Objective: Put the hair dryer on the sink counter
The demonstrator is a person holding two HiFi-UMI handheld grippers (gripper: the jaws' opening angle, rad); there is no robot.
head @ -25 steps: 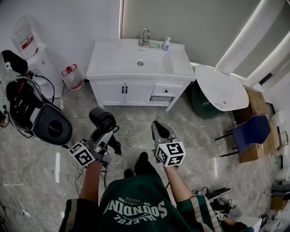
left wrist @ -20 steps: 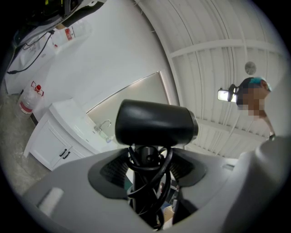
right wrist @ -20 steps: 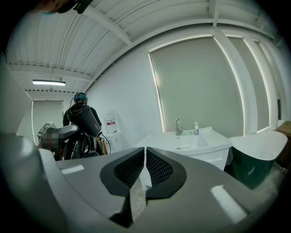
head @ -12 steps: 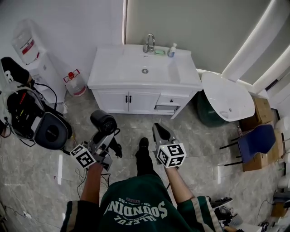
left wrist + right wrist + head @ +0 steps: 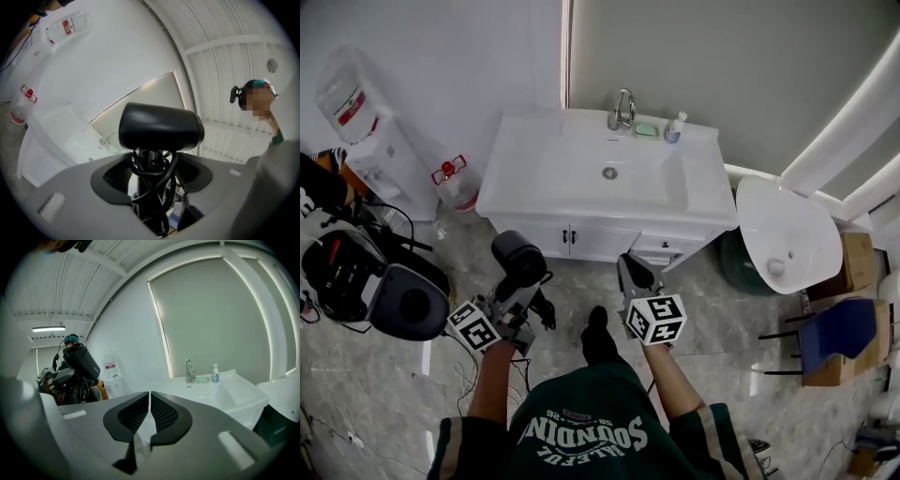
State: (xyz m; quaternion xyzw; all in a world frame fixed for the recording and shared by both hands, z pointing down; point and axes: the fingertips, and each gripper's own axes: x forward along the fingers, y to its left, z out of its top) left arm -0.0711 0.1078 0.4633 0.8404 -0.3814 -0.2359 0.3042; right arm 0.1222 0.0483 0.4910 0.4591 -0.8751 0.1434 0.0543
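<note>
Since the hair dryer (image 5: 517, 255) is up in the air, clamped by its handle in the left gripper (image 5: 512, 298) out in front of the cabinet and well short of the sink counter (image 5: 534, 164), my main worry is the cord (image 5: 151, 190). It's bunched in loops around the handle right where the jaws bite, so the grip may be partly on cable. If so, that big head could twist or slip out over the tile floor (image 5: 727, 309). A loose loop might also snag the counter edge. The right gripper (image 5: 632, 270) is closed on nothing, jaws nearly touching. The left gripper view shows the cord tangle up close. The head view barely does, but it shows the basin (image 5: 623, 178), faucet (image 5: 622, 108) and soap bottle (image 5: 674, 128) to steer clear of.
</note>
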